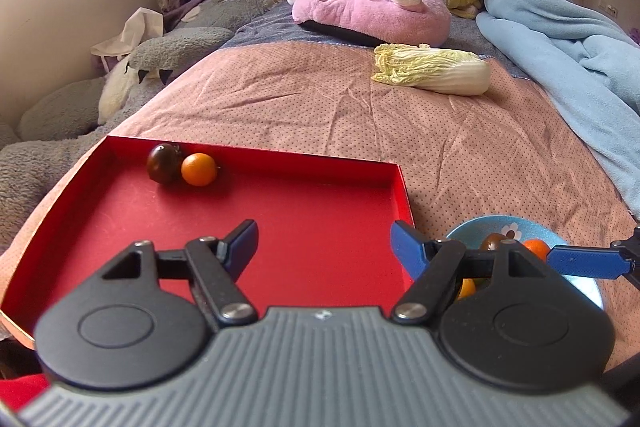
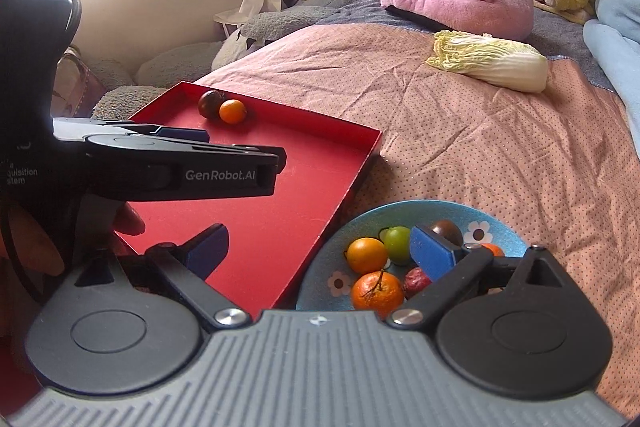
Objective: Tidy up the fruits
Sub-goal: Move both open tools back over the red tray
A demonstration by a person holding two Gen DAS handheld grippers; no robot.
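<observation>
A red tray (image 1: 280, 195) lies on the bed with a dark tomato (image 1: 164, 163) and a small orange fruit (image 1: 199, 169) touching in its far left corner. My left gripper (image 1: 324, 241) hovers open over the tray's near part, nothing between its fingers. To the tray's right sits a blue flowered bowl (image 2: 400, 205) holding several fruits: a mandarin (image 2: 376, 291), an orange fruit (image 2: 367, 255), a green one (image 2: 396, 243), a dark tomato (image 2: 446, 231). My right gripper (image 2: 320, 247) is open and empty, straddling the tray edge and the bowl.
A napa cabbage (image 1: 432, 71) lies farther up the pink bedspread. A pink plush (image 1: 372, 3) and pillows sit at the head, a blue blanket (image 1: 560, 47) on the right, grey plush toys (image 1: 180, 43) beyond the left edge.
</observation>
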